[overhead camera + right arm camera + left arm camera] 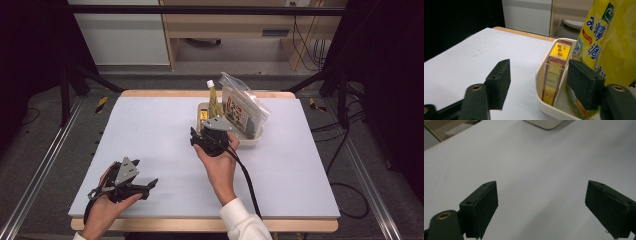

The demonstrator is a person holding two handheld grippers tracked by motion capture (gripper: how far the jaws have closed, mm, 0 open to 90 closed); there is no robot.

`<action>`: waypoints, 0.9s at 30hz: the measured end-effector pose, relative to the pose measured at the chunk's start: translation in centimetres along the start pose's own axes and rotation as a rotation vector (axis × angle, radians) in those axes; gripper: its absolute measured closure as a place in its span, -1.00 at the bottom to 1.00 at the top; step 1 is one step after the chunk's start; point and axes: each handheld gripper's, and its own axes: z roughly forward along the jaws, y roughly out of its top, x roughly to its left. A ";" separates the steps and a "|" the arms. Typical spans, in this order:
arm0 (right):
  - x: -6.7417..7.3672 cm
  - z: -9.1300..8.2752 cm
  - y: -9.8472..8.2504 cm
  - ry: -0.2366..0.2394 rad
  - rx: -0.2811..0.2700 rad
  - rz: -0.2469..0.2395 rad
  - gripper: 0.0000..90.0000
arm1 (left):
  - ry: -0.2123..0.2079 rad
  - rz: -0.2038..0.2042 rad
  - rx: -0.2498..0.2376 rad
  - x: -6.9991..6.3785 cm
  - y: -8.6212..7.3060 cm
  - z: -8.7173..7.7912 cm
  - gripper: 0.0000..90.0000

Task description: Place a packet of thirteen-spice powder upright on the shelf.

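Note:
A cream bin point(256, 141) stands on the white table top point(150, 130), far of centre. It holds a yellow bottle point(214, 102), a small red and yellow box point(203, 116) and a clear bag of packets point(243, 107). My right gripper point(202, 132) sits at the bin's near left corner. In the right gripper view its jaws point(539, 63) stand open, one outside the bin wall point(541, 100) and one inside, with the upright box point(555, 72) behind the gap and the bottle point(609, 45) to the right. Neither pad touches anything. My left gripper point(150, 189) rests open near the front left edge, nothing between its jaws point(541, 192).
A corner of the bin point(546, 123) shows far off in the left gripper view, across bare table top point(536, 157). Black frame posts and cables stand around the table, and a wooden cabinet point(230, 25) stands beyond its far edge.

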 end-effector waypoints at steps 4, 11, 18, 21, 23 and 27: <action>0.0 -0.8 0.2 0.025 0.012 -0.003 -0.43 | 0.001 -0.024 0.000 0.2 -0.2 0.0 -0.84; -0.7 -2.0 0.5 0.067 0.016 -0.005 -0.61 | 0.007 -0.034 -0.003 0.4 -0.3 -0.1 -0.87; -1.1 -2.4 0.6 0.066 0.014 -0.025 -0.70 | 0.012 -0.039 -0.007 0.6 -0.4 -0.2 -0.88; -1.1 -2.6 0.5 0.065 0.033 -0.045 -0.75 | 0.015 -0.042 -0.007 0.6 -0.4 -0.2 -0.88; -1.1 -2.7 0.4 0.061 0.036 -0.053 -0.76 | 0.013 -0.046 -0.016 0.6 -0.4 -0.2 -0.88; -1.2 -3.0 0.5 0.062 0.034 -0.059 -0.76 | 0.016 -0.043 -0.014 0.6 -0.3 -0.2 -0.88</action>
